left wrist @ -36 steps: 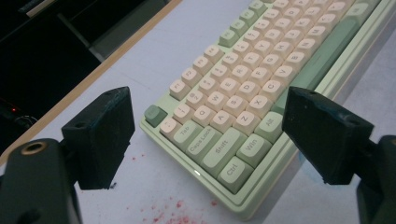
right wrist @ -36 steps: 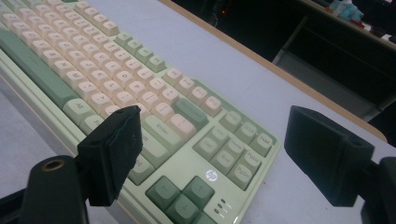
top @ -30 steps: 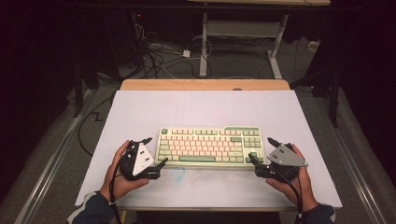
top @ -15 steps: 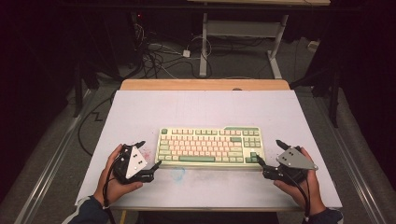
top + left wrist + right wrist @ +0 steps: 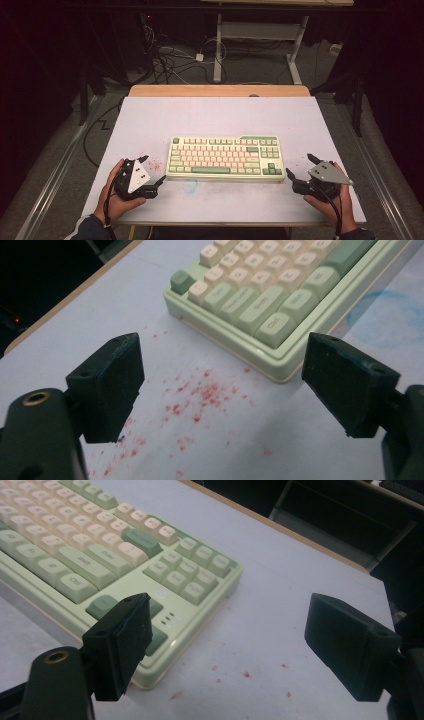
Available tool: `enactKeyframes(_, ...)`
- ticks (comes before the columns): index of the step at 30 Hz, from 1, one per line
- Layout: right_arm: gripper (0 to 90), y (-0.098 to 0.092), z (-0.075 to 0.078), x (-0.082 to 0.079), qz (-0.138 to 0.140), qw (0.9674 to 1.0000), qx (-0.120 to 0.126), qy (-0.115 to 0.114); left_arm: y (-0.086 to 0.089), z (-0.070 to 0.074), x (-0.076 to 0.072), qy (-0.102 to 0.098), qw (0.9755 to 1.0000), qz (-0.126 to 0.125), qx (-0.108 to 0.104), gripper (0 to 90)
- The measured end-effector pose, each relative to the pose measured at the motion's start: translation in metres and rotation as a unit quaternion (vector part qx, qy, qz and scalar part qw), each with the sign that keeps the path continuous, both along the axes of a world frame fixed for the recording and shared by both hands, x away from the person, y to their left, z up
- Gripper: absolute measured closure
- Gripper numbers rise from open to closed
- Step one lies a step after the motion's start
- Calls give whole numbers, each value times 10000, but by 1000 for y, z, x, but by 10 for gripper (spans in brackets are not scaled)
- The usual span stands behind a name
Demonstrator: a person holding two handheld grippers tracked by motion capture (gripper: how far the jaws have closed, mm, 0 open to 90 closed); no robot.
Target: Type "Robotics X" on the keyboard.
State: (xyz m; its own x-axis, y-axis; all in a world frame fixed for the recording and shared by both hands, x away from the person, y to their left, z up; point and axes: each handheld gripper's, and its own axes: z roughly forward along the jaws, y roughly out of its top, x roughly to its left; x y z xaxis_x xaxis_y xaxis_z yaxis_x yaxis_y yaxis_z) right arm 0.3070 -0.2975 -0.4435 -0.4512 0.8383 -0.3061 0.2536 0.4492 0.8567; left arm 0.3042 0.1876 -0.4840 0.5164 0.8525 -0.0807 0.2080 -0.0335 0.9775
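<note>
1. The keyboard [image 5: 226, 157] lies flat at mid-bench, long side across, green and cream keys up. Nothing rests on it.
2. The left tool [image 5: 154, 171] sits just off the keyboard's near-left corner, jaws spread wide and holding nothing. In the left gripper view that corner [image 5: 280, 371] lies between the two jaws but ahead of them, not yet touched.
3. The right tool [image 5: 300, 167] is near the near-right corner, also wide open and empty. In the right gripper view one jaw overlaps the corner of the case [image 5: 150, 672]; we cannot tell whether it touches.
4. We judge the step in hand to be taking the keyboard at its two short ends, or nudging it, with both tools.
5. To do it well we would bring each tool in level with the bench [image 5: 215, 117], low enough to meet the case edge rather than the keycaps.
6. We would close both sides at about the same time, so the keyboard does not swivel.
7. We would grip on the frame, since keys press in and slip.
8. Red specks [image 5: 200, 395] by the left corner and a blue smear [image 5: 190, 186] in front are only marks on the sheet.
</note>
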Motion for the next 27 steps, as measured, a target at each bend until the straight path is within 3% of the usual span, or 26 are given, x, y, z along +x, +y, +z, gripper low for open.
enactKeyframes(7, 198, -14, -18, -1, -162, 9997, 41, 183, 8, -14, -2, 120, 9998, 76, 157, 160)
enactKeyframes(11, 198, -15, -25, 0, -164, 9995, 30, 269, 6, -17, -1, 136, 9997, 130, 137, 160)
enactKeyframes(21, 198, -10, -17, -7, -136, 9998, 121, 7, 6, -14, -5, 79, 9999, 51, 36, 159)
enactKeyframes(27, 195, -8, -17, -9, -115, 9999, 95, 18, 5, -14, -4, 91, 10000, 2, 34, 160)
